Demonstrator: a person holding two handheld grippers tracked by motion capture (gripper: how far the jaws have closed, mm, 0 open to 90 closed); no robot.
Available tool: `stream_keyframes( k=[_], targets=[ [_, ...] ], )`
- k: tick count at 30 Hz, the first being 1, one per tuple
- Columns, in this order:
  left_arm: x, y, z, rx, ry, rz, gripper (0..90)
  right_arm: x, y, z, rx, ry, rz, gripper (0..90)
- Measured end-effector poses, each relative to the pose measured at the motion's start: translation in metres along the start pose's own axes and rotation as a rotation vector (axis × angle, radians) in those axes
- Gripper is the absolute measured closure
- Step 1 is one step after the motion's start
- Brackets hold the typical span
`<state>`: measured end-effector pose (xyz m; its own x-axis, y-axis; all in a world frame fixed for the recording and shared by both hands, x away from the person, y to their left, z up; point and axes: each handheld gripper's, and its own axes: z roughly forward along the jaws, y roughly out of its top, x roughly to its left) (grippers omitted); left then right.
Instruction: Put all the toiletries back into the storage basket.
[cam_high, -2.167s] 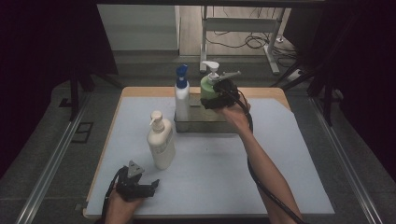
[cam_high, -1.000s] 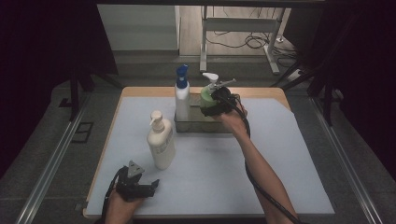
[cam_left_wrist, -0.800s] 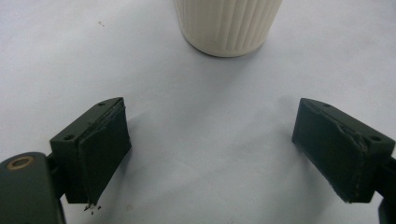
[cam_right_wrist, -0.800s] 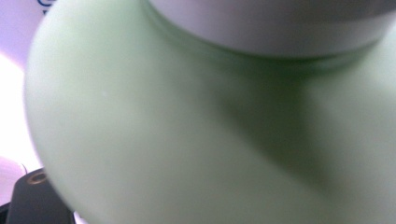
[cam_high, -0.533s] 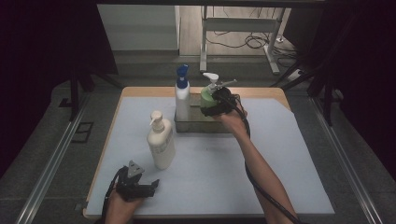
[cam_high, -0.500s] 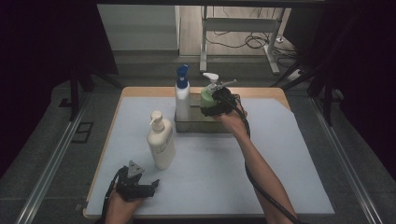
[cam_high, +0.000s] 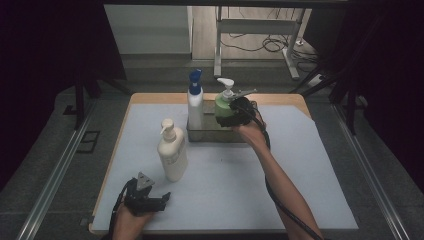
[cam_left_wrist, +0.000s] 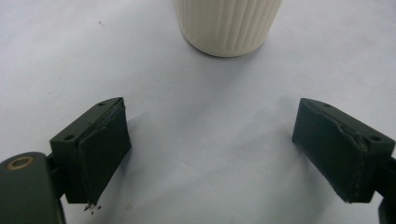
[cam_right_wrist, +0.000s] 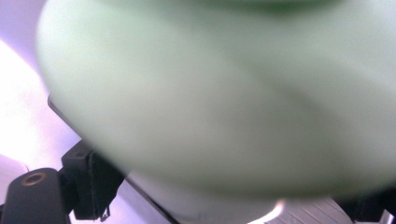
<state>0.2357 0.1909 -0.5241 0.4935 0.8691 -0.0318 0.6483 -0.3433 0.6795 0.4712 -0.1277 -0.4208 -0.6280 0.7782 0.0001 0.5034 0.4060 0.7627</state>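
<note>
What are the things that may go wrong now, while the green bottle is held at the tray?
The right gripper grips the round green pump bottle at the metal tray. The bottle's curved side may slip between the jaws. The blue-capped bottle stands close beside it in the tray, so a sideways swing may knock it over. The cream pump bottle stands just ahead of the open left gripper; a forward push may tip it.

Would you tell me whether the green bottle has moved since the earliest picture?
Yes: the green bottle has sunk slightly toward the metal tray, held by the right gripper.
</note>
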Motion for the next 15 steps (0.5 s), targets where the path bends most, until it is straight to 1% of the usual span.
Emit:
stream_keyframes(
  k=[2, 4, 10, 15],
  targets=[
    [0.000, 0.000, 0.000, 0.000, 0.000, 0.000, 10.6, 0.001, -0.003, -0.001, -0.001, -0.006, -0.006, 11.8],
    [0.000, 0.000, 0.000, -0.001, 0.000, 0.000, 10.7, 0.001, -0.006, -0.003, -0.001, -0.005, -0.002, 12.1],
    [0.000, 0.000, 0.000, 0.000, 0.000, 0.001, 10.7, -0.003, -0.019, -0.007, 0.014, 0.025, 0.014, 13.1],
    [0.000, 0.000, 0.000, -0.001, 0.001, 0.000, 10.6, -0.005, -0.027, -0.015, 0.003, 0.048, 0.012, 13.7]
  ],
)
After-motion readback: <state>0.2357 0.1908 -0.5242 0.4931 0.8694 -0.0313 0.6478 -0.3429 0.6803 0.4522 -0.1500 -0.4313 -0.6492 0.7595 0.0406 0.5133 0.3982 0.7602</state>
